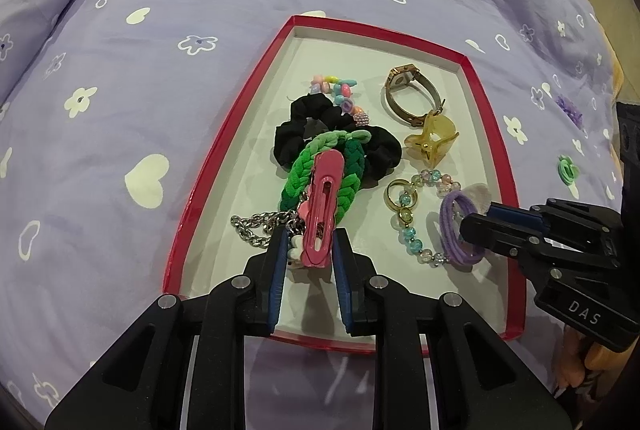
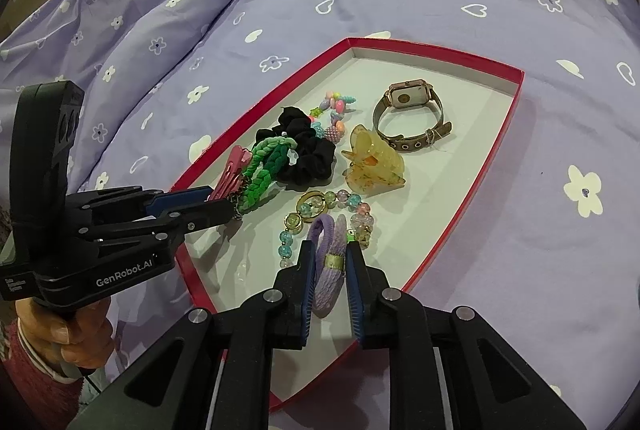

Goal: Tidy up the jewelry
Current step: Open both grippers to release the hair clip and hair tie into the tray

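Inside the red-rimmed tray (image 1: 224, 133) on the bed, the jewelry lies gathered. At the tray's 7 o'clock corner, seen from the left wrist, the pink hair clip (image 1: 320, 205) lies over a green braided band (image 1: 320, 169), with a silver chain (image 1: 256, 230) trailing toward 9 o'clock and a black scrunchie (image 1: 340, 137) behind. The left gripper (image 1: 310, 262) tilts steeply down; its blue pads flank the clip's near end with slivers of white showing either side, so I cannot tell whether it pinches.

At 4 o'clock in that view the purple hair tie (image 2: 330, 262) sits between the right gripper (image 2: 328, 270) fingers, also pitched downward; the left pad touches it, the right pad shows a thin gap, so the jaws look slack around it rather than clamped. A pastel bead bracelet with gold rings (image 2: 320, 213) curls just beyond. Toward 12 o'clock sit a yellow claw clip (image 2: 372, 161), a rose-gold watch (image 2: 408, 109) and a string of colored beads (image 2: 336, 109).

From the right wrist, a hand (image 2: 76, 334) with a dark red cuff grips the left tool's handle at 8 o'clock. Lilac bedding (image 1: 160, 29) printed with flowers and hearts surrounds everything
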`<state>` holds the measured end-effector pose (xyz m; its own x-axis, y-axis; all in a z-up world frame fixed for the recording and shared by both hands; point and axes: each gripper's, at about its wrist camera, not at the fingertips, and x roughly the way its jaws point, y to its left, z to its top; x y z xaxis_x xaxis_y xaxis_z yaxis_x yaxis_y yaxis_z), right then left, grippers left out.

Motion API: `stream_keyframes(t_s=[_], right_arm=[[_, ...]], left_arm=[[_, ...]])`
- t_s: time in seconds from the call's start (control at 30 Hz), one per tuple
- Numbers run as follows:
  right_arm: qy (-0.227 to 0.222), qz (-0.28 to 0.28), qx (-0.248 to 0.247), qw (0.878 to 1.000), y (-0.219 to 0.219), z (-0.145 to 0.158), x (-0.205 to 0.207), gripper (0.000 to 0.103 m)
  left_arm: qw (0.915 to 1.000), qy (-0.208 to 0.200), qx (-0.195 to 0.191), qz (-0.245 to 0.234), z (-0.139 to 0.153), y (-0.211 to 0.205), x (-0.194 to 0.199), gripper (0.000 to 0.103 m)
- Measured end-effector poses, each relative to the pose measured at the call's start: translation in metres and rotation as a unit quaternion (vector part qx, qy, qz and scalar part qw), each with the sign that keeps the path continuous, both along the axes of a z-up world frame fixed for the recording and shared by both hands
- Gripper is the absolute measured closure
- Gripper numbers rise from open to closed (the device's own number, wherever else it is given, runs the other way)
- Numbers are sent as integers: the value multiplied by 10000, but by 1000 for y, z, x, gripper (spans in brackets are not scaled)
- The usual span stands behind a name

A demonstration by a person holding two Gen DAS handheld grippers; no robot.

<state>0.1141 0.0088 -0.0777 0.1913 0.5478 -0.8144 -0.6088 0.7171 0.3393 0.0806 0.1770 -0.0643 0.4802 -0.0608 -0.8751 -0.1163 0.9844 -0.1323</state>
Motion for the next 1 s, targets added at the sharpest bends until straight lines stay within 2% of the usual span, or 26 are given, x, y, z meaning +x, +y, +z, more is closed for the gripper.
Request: stream_keyframes(t_s=[0.3,0.57,0.73,0.87,1.0], right_arm=[[-28,6,53,10000,0,3,-1,76],[-24,-24,111,9999,-1,4,-2,73],[-36,-31,132,9999,-2,5,-2,71],[-46,-53,152,9999,-4,7,-2,71],[-71,-103,194,9997,-8,10,-1,69]], left_arm=[[10000,10,-9,22,-1,0,0,82],[10000,33,-29,41,-2,1,0,73],[10000,48,-16,37,-2,1,1,72],[10000,46,-38,48,-1,2,1,64],[10000,47,-41,37,0,1,0,63]])
